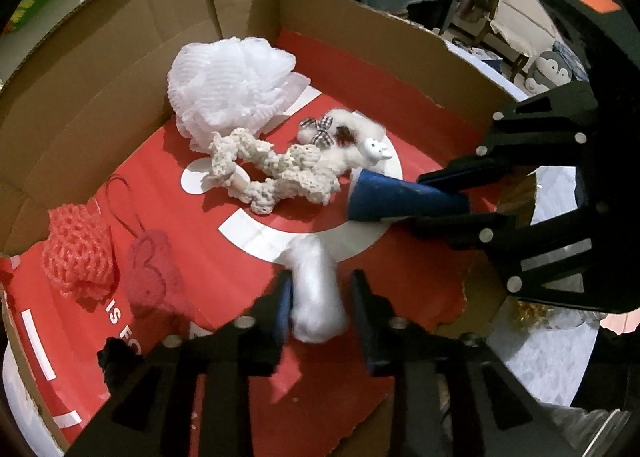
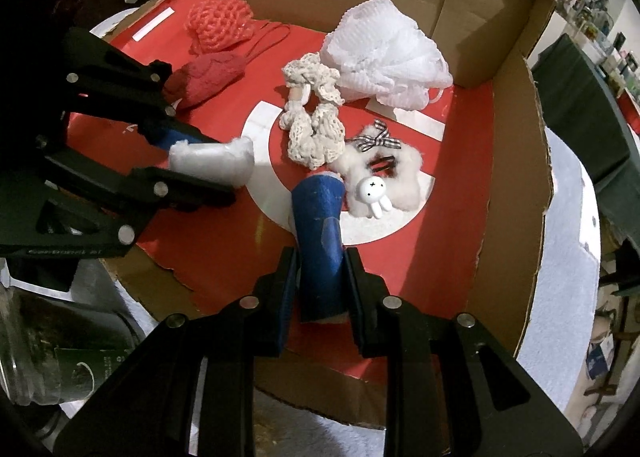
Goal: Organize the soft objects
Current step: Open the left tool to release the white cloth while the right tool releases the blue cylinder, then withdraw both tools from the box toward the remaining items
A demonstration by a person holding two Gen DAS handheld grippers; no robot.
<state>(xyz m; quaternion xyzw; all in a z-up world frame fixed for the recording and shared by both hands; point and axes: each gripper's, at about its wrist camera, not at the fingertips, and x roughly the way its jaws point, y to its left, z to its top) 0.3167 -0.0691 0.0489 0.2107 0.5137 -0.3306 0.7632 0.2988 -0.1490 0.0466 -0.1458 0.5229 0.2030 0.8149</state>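
Placing step: left gripper (image 1: 320, 297) parted loosely around white wad (image 1: 318, 293), right gripper (image 2: 320, 277) clamps blue roll (image 2: 320, 225) mid-frame; release next.

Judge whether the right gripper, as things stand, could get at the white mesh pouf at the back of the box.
Probably not yet. The right gripper is shut on a blue roll, and the cream crochet piece and fluffy bunny clip lie before the white mesh pouf.

Bare red floor lies open along the near side of the cardboard box (image 2: 516, 161), while the white mesh puff (image 2: 390, 65), cream lace scrunchie (image 2: 314, 117) and fluffy bunny clip (image 2: 384, 173) crowd the middle and back.
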